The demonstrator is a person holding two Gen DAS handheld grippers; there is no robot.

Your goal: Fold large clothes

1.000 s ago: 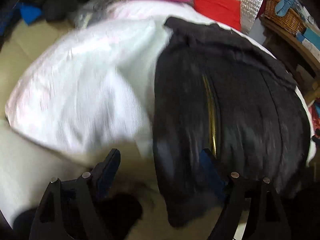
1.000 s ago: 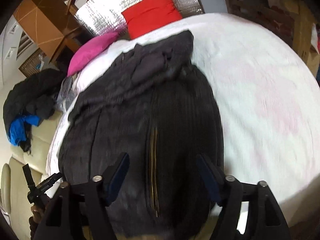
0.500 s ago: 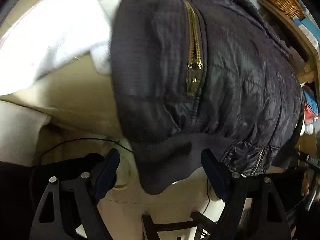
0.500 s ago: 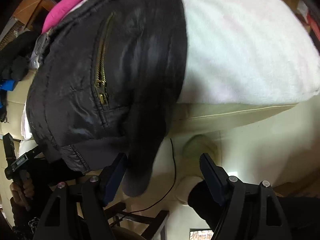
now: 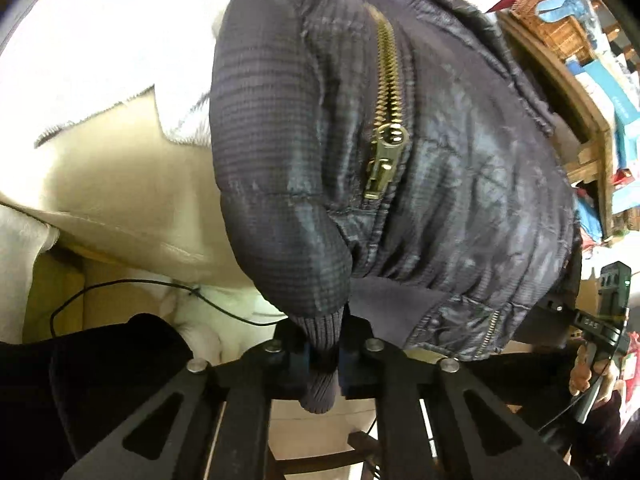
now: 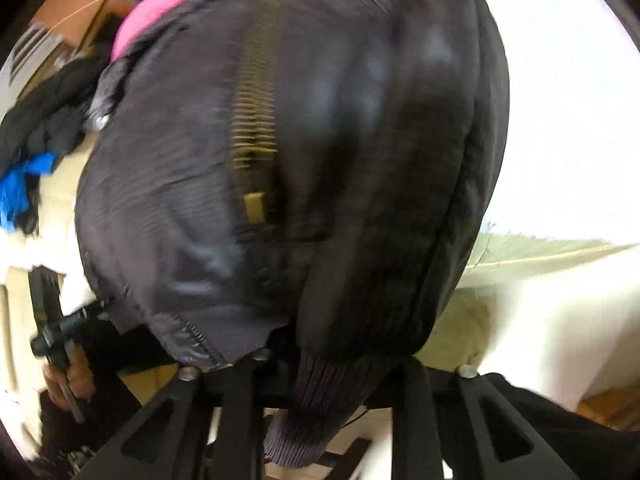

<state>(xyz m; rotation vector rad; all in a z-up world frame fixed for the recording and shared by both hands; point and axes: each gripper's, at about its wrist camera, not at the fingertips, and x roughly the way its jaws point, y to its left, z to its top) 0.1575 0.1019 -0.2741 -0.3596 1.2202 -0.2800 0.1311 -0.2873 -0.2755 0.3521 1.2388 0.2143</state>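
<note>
A black quilted jacket point(image 5: 420, 152) with a brass zipper point(image 5: 386, 120) lies on a white-covered bed and hangs over its near edge. My left gripper point(image 5: 322, 354) is shut on the ribbed cuff point(image 5: 320, 364) of the jacket's left sleeve at the bed edge. In the right wrist view the same jacket point(image 6: 320, 140) fills the frame, blurred. My right gripper point(image 6: 320, 376) is shut on the other ribbed cuff point(image 6: 312, 408). Each gripper shows at the side of the other's view, held in a hand.
The white bed cover point(image 5: 100, 40) spreads to the left and the cream mattress side point(image 5: 120, 192) drops below it. A wooden shelf with a basket point(image 5: 560, 36) stands at the right. A pink cushion point(image 6: 160, 12) and dark clothes point(image 6: 44, 120) lie beyond the jacket.
Both grippers dropped to the bed's near edge, moved in on the jacket's hanging sleeve cuffs and closed on them. They were open half a second ago.
</note>
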